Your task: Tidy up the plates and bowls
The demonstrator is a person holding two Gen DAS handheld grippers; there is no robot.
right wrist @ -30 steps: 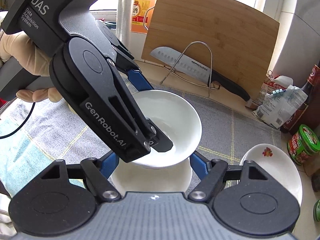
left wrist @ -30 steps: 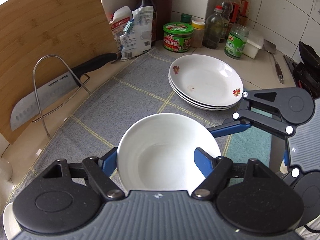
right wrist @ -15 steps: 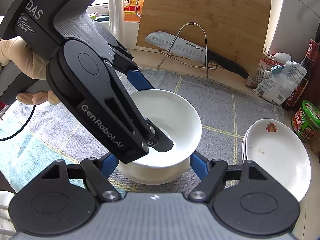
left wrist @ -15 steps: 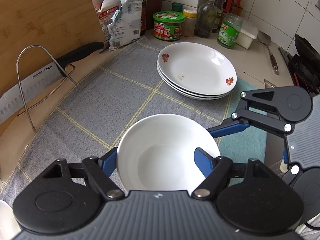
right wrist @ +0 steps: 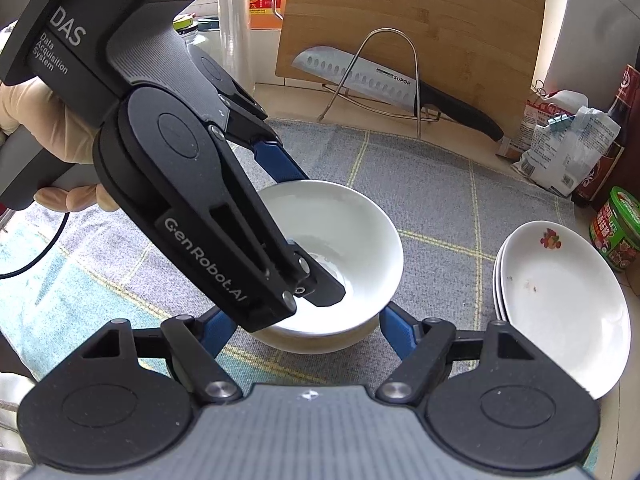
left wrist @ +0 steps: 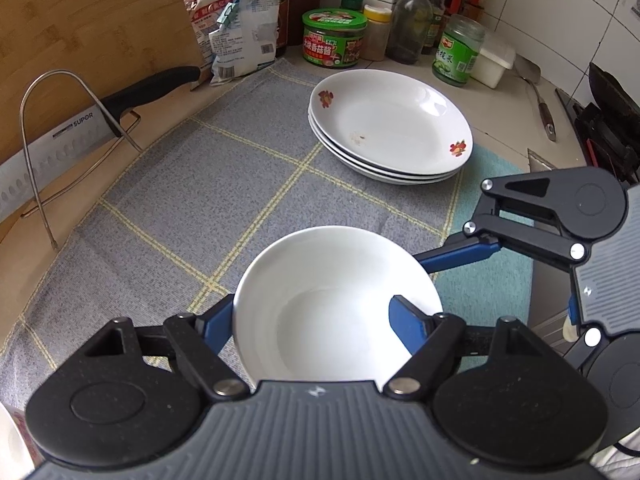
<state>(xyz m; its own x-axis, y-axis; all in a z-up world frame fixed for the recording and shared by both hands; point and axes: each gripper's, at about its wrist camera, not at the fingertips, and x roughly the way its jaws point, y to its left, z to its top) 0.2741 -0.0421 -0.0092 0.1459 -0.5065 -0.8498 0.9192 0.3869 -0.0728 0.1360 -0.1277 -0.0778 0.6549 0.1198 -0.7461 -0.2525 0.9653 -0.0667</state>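
My left gripper (left wrist: 320, 312) is shut on the rim of a white bowl (left wrist: 328, 280), one blue finger inside and one outside. In the right wrist view that white bowl (right wrist: 344, 232) sits nested in a second white bowl (right wrist: 320, 340), which lies between the fingers of my right gripper (right wrist: 304, 328); whether those fingers press on it is hidden. The bowls are low over the grey checked mat (left wrist: 208, 184). A stack of three flowered plates (left wrist: 392, 120) stands on the mat beyond; it also shows in the right wrist view (right wrist: 560, 296).
A knife (left wrist: 80, 128) rests in a wire rack (left wrist: 60, 120) against a bamboo board (left wrist: 80, 20) at the left. Jars, bottles and packets (left wrist: 336, 36) line the back wall. A spatula (left wrist: 540, 100) and a stove lie at the right.
Both grippers have carried the nested bowls across the mat towards the plate stack and lower. The plates now look closer. The grips look unchanged.
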